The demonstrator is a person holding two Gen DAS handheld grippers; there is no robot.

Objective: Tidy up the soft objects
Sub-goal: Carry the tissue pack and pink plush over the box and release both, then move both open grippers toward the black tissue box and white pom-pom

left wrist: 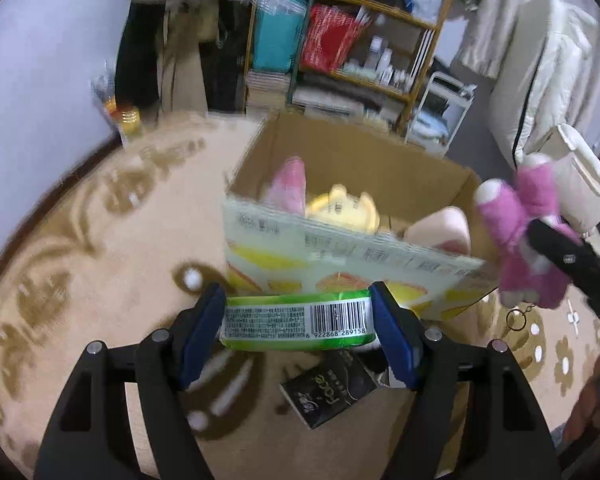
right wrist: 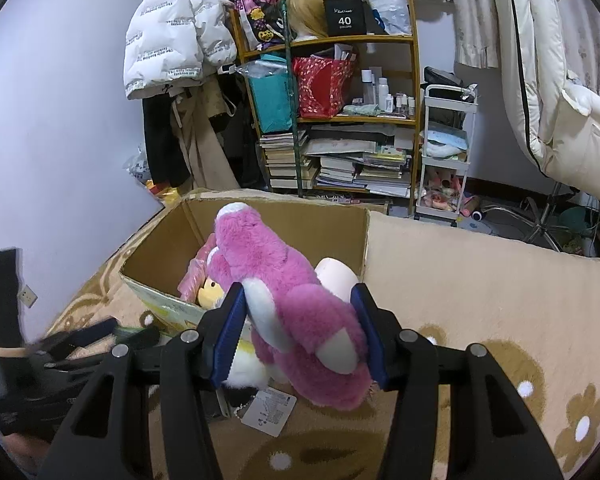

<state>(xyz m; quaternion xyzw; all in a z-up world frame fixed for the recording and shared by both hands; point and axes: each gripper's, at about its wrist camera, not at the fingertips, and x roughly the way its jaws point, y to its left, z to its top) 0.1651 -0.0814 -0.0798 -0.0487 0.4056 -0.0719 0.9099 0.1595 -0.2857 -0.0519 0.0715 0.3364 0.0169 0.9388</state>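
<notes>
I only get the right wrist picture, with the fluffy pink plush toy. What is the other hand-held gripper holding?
Observer: The left hand-held gripper is shut on a green tissue pack with a barcode.
Operator: Is anything under it?
Observer: Yes, a black packet with white lettering lies on the beige patterned carpet.
Operator: What does my pink toy have dangling?
Observer: A small metal key ring hangs below the fluffy pink plush toy, beside the open cardboard box.

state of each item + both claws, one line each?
left claw: shut on green tissue pack, held above the carpet
right claw: shut on pink plush bear, held off the carpet
cardboard box: open, toys inside
yellow plush: in box
</notes>
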